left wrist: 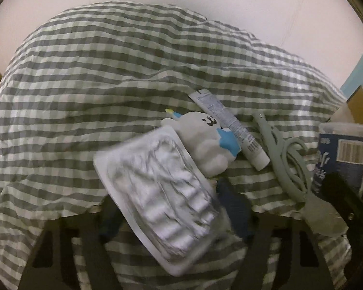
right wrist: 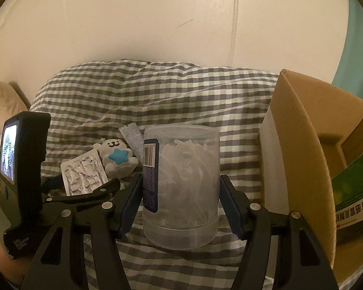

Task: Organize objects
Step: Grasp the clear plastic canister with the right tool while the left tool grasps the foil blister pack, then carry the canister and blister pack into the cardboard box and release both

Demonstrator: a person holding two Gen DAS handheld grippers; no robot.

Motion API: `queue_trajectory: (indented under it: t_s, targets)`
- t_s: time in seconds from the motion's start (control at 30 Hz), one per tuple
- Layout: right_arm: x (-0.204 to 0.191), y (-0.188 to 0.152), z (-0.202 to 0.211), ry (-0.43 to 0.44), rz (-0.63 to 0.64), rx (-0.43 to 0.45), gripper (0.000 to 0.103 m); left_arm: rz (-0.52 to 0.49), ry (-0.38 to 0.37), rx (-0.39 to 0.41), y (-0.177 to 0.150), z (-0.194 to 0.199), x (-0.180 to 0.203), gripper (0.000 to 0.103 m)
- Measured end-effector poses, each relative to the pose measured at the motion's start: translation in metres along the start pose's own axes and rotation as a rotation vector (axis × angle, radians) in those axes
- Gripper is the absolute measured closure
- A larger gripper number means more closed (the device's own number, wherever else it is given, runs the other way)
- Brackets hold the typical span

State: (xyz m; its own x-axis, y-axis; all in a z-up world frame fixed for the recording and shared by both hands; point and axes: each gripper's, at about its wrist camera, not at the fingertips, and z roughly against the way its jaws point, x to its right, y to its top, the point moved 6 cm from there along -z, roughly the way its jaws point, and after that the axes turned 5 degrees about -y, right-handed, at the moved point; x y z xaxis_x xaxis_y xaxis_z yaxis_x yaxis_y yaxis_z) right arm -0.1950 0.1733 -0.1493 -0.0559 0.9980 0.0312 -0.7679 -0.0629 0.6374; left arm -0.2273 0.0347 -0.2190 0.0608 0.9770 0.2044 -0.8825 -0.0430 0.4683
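Note:
My left gripper (left wrist: 174, 207) is shut on a silver blister pack (left wrist: 162, 193) and holds it over the checked bedding; the pack also shows in the right wrist view (right wrist: 84, 172). Beside it lie a white plush toy (left wrist: 205, 142) with a blue star, a white tube (left wrist: 232, 130) and a grey cord (left wrist: 285, 162). My right gripper (right wrist: 180, 193) stands open around a clear round tub (right wrist: 181, 186) of white floss picks, its pads close to the tub's sides. The tub also shows in the left wrist view (left wrist: 341, 154).
An open cardboard box (right wrist: 309, 149) stands at the right, with a green and white medicine carton (right wrist: 355, 188) inside. The grey-and-white checked duvet (left wrist: 96, 77) covers the bed up to a pale wall. A beige pillow (right wrist: 2, 96) lies at the far left.

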Motion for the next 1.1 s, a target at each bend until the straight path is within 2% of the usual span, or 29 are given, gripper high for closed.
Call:
queue_trajectory:
  t_s: [0.07,0.17,0.33,0.37,0.53,0.73,0.9,1.1]
  targets:
    - [0.000,0.000,0.001,0.009,-0.002,0.003,0.041,0.004,0.004,0.005,-0.001,0.006,-0.003,0.040]
    - [-0.001,-0.002,0.002,0.018,-0.002,0.005,0.041,0.001,-0.011,0.012,-0.004,0.019,-0.006,0.064]
    - [-0.001,-0.005,0.006,0.016,0.007,0.008,0.041,-0.037,-0.001,0.032,-0.010,0.044,-0.013,0.092]
    - [-0.001,-0.004,0.006,0.017,0.010,0.009,0.041,-0.040,-0.002,0.039,-0.011,0.050,-0.014,0.094]
    - [-0.007,-0.006,0.018,0.018,0.043,0.011,0.041,-0.082,0.000,0.067,-0.021,0.085,-0.010,0.095]
    - [-0.019,-0.006,0.063,0.068,0.113,0.032,0.041,-0.096,-0.029,0.133,-0.021,0.142,0.005,0.095]
    - [0.004,0.016,0.129,0.059,0.113,0.108,0.041,-0.136,-0.076,0.218,-0.008,0.197,0.038,0.095]
    - [0.052,0.043,0.225,-0.018,0.146,0.233,0.041,-0.227,-0.150,0.312,0.006,0.257,0.109,0.095]
